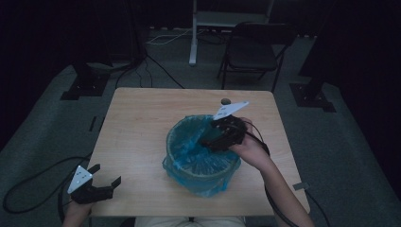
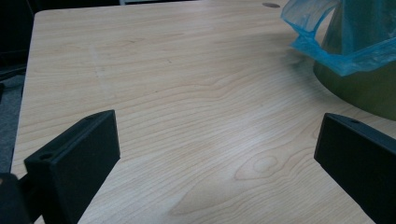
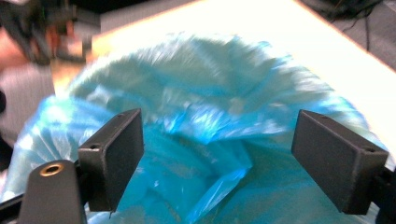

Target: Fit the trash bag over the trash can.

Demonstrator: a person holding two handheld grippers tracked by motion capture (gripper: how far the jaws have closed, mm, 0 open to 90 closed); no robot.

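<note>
A: Where is the bin [image 1: 201, 161] from your right gripper [image 1: 208, 142]?

B: Directly under it. Your jaws are spread apart above the blue bag [image 3: 201, 154], gripping nothing. The bin stands upright, its mouth facing up.

A: And your left gripper [image 2: 215, 154]?

B: Also spread, empty, low over the table [image 2: 187, 93]; the bin is ahead to its right. Its view shows the bin's green wall under the bag's edge.
</note>
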